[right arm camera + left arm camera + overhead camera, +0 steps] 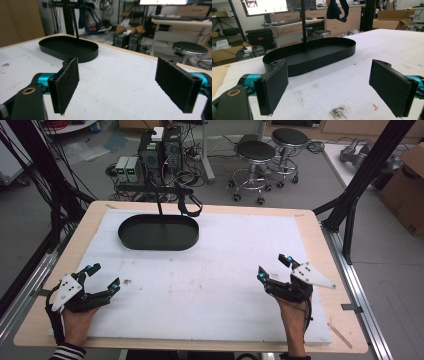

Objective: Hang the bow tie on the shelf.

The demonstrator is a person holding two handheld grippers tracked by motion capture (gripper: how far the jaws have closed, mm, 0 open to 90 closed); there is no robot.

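Left tool (103, 276) and right tool (272, 268) both gape, grasping nothing, resting on the worktop (210, 285); tray (158, 232) empty; work looks unstarted or finished.

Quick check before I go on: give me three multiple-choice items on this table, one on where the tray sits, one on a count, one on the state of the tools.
1. Where is the tray?
A. far left part of the mat
B. near right corner
C. off the table

2. How many stools stand beyond the table?
A. none
B. two
C. four

3. How are the left tool and right tool?
A. both open, holding nothing
B. both shut on the tray
C. left open, right shut on a cloth

Answers: 1 A, the tray lies far and left in the high view. 2 B, two round seats show. 3 A, bare mat shows between each pair of pads.
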